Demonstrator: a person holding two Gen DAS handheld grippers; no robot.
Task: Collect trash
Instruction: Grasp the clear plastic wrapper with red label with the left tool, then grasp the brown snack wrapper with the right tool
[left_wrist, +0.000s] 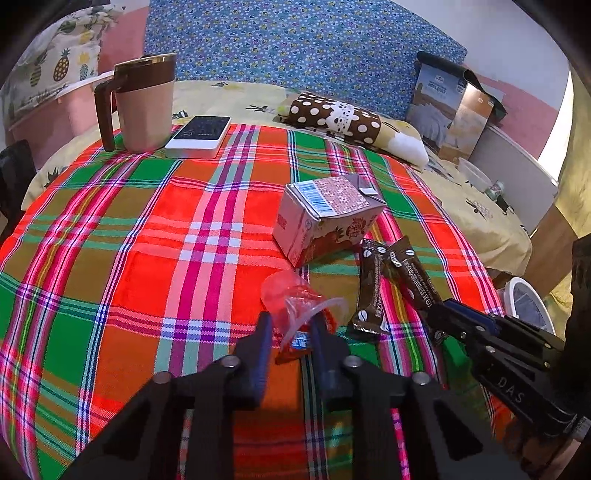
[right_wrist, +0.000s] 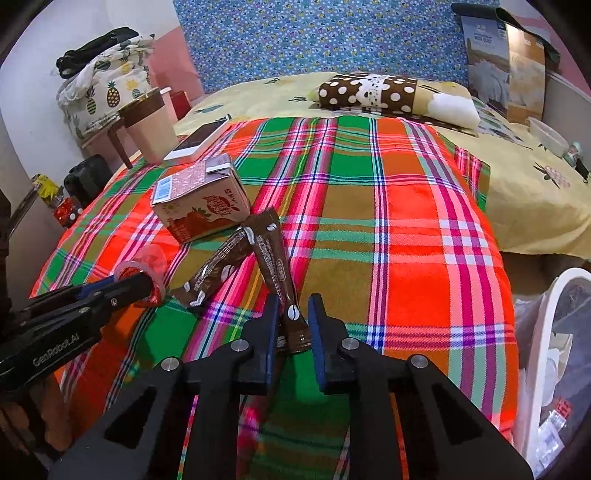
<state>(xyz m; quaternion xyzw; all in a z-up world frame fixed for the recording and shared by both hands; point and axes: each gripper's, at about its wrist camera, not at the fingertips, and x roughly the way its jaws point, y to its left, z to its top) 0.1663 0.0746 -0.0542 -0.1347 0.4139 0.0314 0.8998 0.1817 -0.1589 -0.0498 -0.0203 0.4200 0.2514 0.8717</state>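
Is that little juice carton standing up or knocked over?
Knocked over. The carton lies on its side on the checked cloth, with its folded top end facing sideways toward the wall.

"DAS" stands on the right hand-held gripper (left_wrist: 448, 308); "GenRobot.AI" on the left hand-held gripper (right_wrist: 147, 291). Carton and sachet print is too small to read.
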